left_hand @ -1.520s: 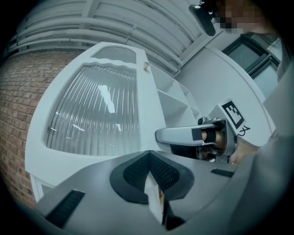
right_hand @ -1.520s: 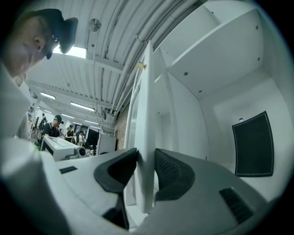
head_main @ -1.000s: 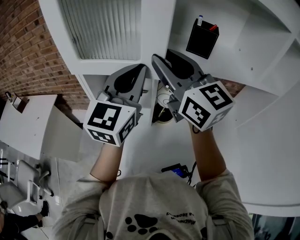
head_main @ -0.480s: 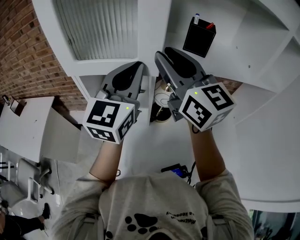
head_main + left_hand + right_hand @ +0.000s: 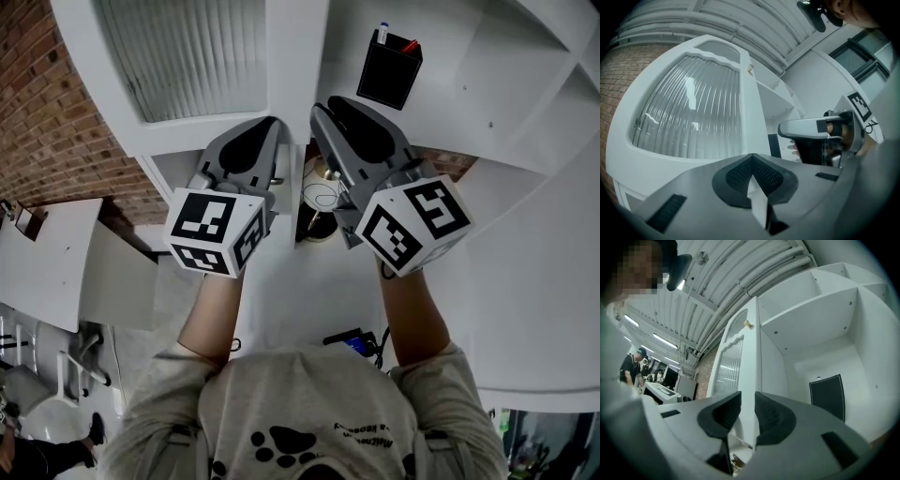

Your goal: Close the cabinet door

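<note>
The white cabinet door (image 5: 295, 56) with its ribbed glass pane (image 5: 187, 56) stands open, edge toward me. My right gripper (image 5: 323, 117) reaches up to that edge. In the right gripper view the door edge (image 5: 749, 366) runs between the two dark pads of the right gripper (image 5: 747, 404); the jaws are closing and the pads lie against it. My left gripper (image 5: 267, 131) sits just left of the door edge, below the pane. Its pads (image 5: 752, 164) meet, and the ribbed door (image 5: 689, 112) fills the left gripper view, with the right gripper (image 5: 820, 140) at the right.
A black pen holder (image 5: 389, 70) stands on the open white shelf (image 5: 487, 84); it also shows in the right gripper view (image 5: 827, 397). A round dish (image 5: 323, 197) sits lower inside. A brick wall (image 5: 47, 122) and white tables (image 5: 37, 253) lie left. People stand far off (image 5: 633, 364).
Both grippers have edged up toward the door's lower edge. The right gripper's jaws have narrowed onto the door edge. The left gripper stays shut.
</note>
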`<state>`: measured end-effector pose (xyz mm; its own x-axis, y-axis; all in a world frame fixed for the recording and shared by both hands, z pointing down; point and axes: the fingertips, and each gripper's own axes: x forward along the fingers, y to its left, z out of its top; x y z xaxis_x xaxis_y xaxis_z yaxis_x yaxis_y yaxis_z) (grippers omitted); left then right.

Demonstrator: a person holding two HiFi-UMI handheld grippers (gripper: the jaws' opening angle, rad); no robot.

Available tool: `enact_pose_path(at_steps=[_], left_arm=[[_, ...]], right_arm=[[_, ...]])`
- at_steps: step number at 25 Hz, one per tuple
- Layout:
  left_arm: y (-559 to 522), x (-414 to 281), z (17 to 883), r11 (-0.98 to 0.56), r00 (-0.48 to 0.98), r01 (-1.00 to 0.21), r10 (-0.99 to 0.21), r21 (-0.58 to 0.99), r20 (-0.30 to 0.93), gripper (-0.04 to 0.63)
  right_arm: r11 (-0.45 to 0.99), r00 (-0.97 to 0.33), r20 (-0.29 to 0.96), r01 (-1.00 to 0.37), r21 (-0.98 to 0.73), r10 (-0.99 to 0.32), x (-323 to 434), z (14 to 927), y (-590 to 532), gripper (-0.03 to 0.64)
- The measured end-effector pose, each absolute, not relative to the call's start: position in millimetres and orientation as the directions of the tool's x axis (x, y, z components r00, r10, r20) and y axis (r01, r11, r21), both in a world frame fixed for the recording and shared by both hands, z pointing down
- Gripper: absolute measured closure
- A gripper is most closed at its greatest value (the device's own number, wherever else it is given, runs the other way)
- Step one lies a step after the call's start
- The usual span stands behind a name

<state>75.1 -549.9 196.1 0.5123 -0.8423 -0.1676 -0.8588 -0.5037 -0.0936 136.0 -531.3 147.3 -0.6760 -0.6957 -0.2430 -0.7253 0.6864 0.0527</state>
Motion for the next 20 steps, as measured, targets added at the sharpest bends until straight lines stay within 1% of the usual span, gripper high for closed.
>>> enact_pose_path(at_steps=[13,20], left_arm=[[-553,74,196,-0.510,0.519,-0.855,-0.838,-0.096,-0.172,0.588],[-550,74,196,-0.510,0.520,-0.854,-0.838,-0.106,-0.166,0.588]], right_arm=[[0.657,-0.648,-0.230,-0.752,0.047,-0.726,130,157,-508,0.575],[0.629,-0.624,-0.230,-0.775,0.057,-0.747,128,163,-483,0.589]])
